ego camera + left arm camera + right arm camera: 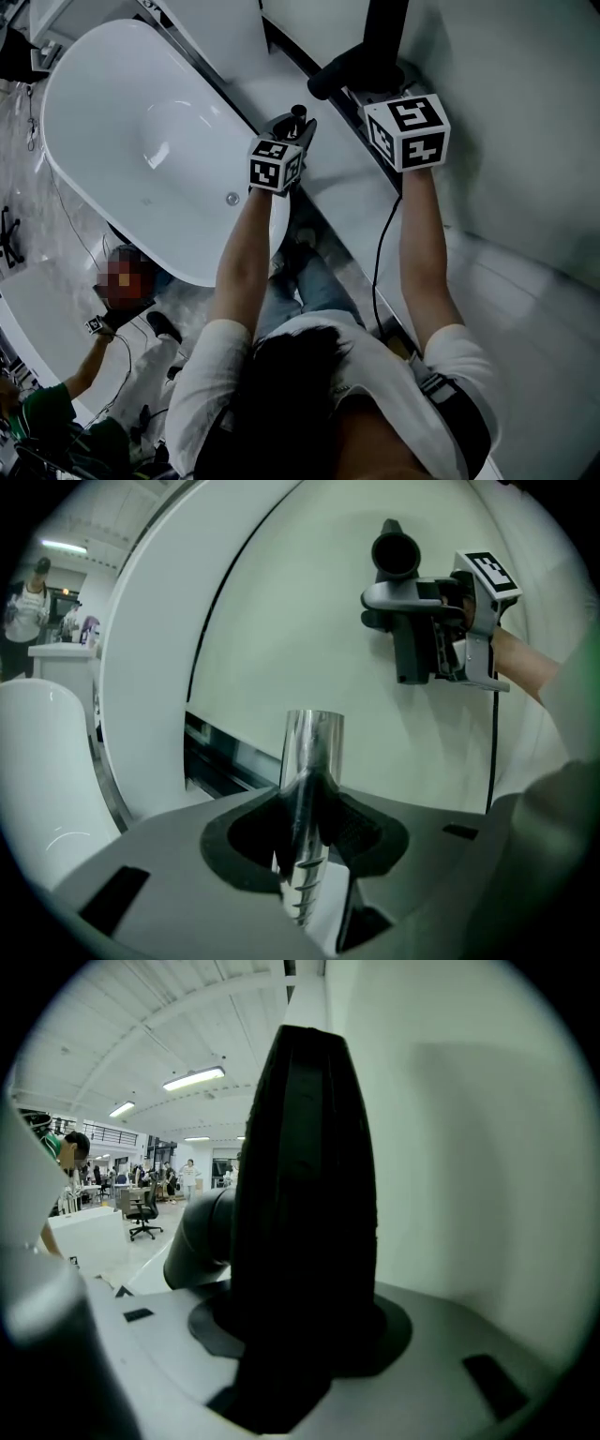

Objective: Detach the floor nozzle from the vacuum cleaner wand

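Note:
A shiny metal wand (pixel 312 752) stands between the dark pads of my left gripper (pixel 314 803), which is shut on it; the wand's open end is bare. In the head view my left gripper (pixel 295 127) is at the centre, over a white ledge. The black floor nozzle (pixel 305 1194) with its grey neck (pixel 202 1237) fills the right gripper view, clamped in my right gripper (pixel 300 1335). From the left gripper view, the nozzle (pixel 408 621) hangs apart from the wand, up and to the right, in the right gripper (pixel 450 630). In the head view the nozzle (pixel 370 56) is above the right gripper (pixel 375 80).
A white bathtub (pixel 141 131) lies at the left, and a white wall panel (pixel 525 141) is at the right. A black cable (pixel 380 253) trails down from the right gripper. A person (pixel 56 403) crouches at lower left. An office chair (pixel 145 1211) stands far off.

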Motion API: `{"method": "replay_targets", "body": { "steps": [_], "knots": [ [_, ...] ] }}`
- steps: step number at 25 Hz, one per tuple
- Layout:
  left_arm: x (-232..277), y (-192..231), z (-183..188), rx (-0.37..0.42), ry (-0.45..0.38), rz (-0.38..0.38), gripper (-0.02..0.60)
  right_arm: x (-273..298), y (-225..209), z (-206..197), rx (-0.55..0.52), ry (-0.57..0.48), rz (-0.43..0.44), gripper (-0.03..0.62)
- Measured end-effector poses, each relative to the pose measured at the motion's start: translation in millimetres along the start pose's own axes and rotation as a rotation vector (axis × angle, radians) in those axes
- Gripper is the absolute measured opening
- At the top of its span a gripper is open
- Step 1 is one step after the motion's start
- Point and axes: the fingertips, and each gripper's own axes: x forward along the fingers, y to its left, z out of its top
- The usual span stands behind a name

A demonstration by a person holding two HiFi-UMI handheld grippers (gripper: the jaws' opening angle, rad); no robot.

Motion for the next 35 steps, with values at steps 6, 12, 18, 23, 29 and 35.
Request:
{"method": "replay_targets", "body": {
  "steps": [6, 12, 18, 23, 29, 35],
  "knots": [
    [16, 12, -6, -0.009, 0.018, 0.012, 0.135, 2, 3, -21, 0.024, 0.021, -0.001, 0.201],
    [28, 23, -7, -0.008, 0.057, 0.008, 0.133, 4, 4, -32, 0.039, 0.042, 0.001, 0.201],
    [35, 33, -5, -0.038, 0.037, 0.041, 0.135, 9, 3, -42, 0.060, 0.060, 0.006, 0.201],
    [43, 40, -7, -0.040, 0.039, 0.043, 0.135, 12, 0, -50, 0.072, 0.068, 0.001, 0.201],
    [43, 37, -5, -0.079, 0.038, 0.028, 0.137, 13, -1, -50, 0.077, 0.071, 0.001, 0.201],
    [31, 38, 5, -0.111, -0.008, 0.044, 0.198, 12, 0, -51, 0.081, 0.073, -0.008, 0.201]
  ]
}}
